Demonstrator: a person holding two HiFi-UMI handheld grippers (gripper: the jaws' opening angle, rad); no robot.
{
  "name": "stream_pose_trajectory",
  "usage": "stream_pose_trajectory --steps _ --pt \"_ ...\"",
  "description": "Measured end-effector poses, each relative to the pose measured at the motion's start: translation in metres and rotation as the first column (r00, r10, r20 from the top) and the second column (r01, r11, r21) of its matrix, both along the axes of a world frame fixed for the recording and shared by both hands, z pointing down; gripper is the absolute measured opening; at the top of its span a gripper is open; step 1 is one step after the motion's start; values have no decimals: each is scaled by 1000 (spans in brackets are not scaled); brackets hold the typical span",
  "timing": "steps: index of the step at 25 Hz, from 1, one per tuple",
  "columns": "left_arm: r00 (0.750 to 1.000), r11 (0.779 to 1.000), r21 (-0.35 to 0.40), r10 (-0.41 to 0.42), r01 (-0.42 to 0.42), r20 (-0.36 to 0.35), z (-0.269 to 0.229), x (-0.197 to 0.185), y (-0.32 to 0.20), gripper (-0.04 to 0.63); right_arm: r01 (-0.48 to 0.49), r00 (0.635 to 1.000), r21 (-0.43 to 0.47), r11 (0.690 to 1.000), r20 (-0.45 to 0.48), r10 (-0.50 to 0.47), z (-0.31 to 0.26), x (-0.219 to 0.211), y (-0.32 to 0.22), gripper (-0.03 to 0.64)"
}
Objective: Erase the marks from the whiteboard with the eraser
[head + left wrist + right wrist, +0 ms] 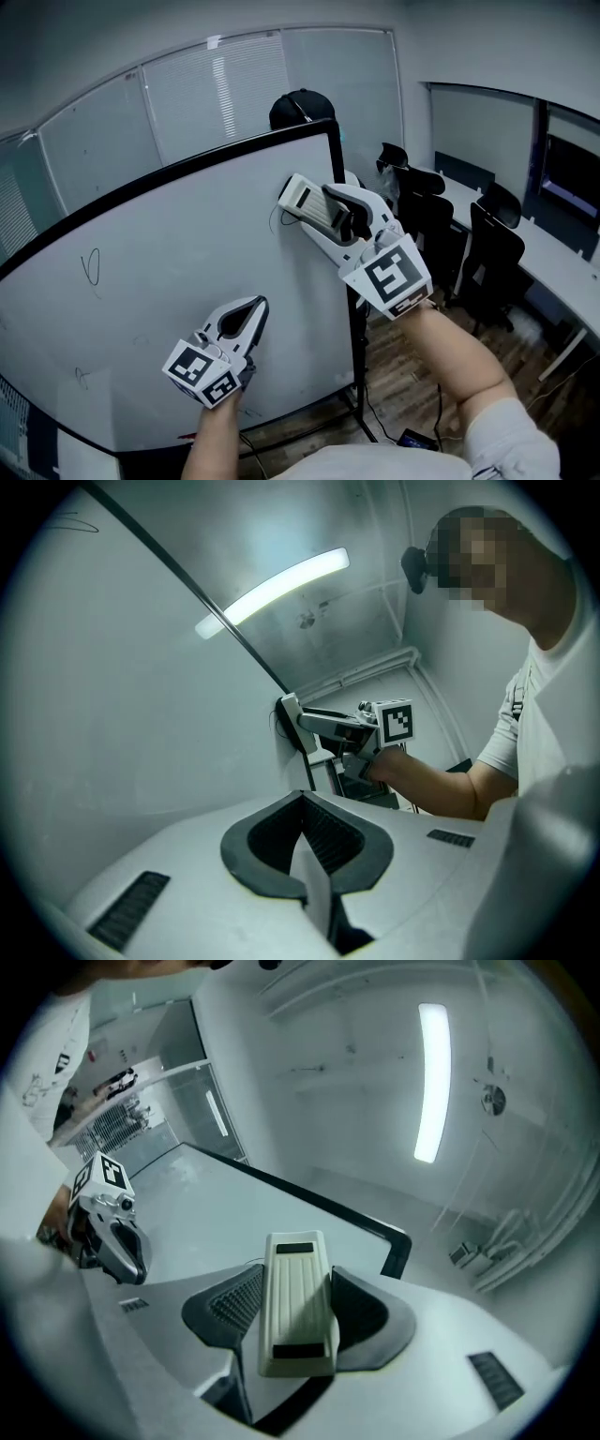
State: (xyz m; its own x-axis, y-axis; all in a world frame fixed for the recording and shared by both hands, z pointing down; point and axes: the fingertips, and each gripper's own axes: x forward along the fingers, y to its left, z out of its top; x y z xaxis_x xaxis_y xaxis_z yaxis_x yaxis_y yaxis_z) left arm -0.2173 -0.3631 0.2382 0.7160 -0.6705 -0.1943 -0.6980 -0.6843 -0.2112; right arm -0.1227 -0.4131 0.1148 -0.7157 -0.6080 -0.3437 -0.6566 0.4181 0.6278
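**Eraser on the board, top right corner**

Here's where we're at. Our right hand-held gripper (325, 212) is clamped on the eraser (306, 201). In the right gripper view, the cream block sits lengthwise between the two ribbed pads, gripped on both long sides with its front end sticking out past the tips. From the left gripper view, the eraser looks pressed flat against the whiteboard (187, 281), high up near the top right corner and close to the black frame. There's a thin dark squiggle (274, 221) on the board just beside the eraser.

Our left hand-held gripper (251, 314) is clenched on nothing: its tips meet and there's only an empty gap behind them. It hangs lower down in front of the board, well apart from the eraser, and we can't tell whether it touches the surface.

Two other marks show on the board. One is a loop-shaped scribble (91, 267) far over on the left, and the other is a small faint one (82, 377) lower down.

Off to the right there are black office chairs (495, 246) pulled up along a white desk (561, 270), with wood floor (412, 375) underneath.
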Motion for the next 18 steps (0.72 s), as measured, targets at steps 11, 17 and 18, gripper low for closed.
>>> stream_pose_trajectory --steps 11,17,18 --pt "999 999 -5 41 -41 -19 3 -6 -2 8 -106 994 124 987 -24 109 -28 2 -2 236" --pt "999 999 -8 50 -50 -21 3 -4 -2 8 -133 989 160 978 -46 142 -24 0 -2 236" --pt "999 999 -10 50 -51 -20 3 -4 -2 8 -134 988 161 978 -51 144 -23 0 -2 236"
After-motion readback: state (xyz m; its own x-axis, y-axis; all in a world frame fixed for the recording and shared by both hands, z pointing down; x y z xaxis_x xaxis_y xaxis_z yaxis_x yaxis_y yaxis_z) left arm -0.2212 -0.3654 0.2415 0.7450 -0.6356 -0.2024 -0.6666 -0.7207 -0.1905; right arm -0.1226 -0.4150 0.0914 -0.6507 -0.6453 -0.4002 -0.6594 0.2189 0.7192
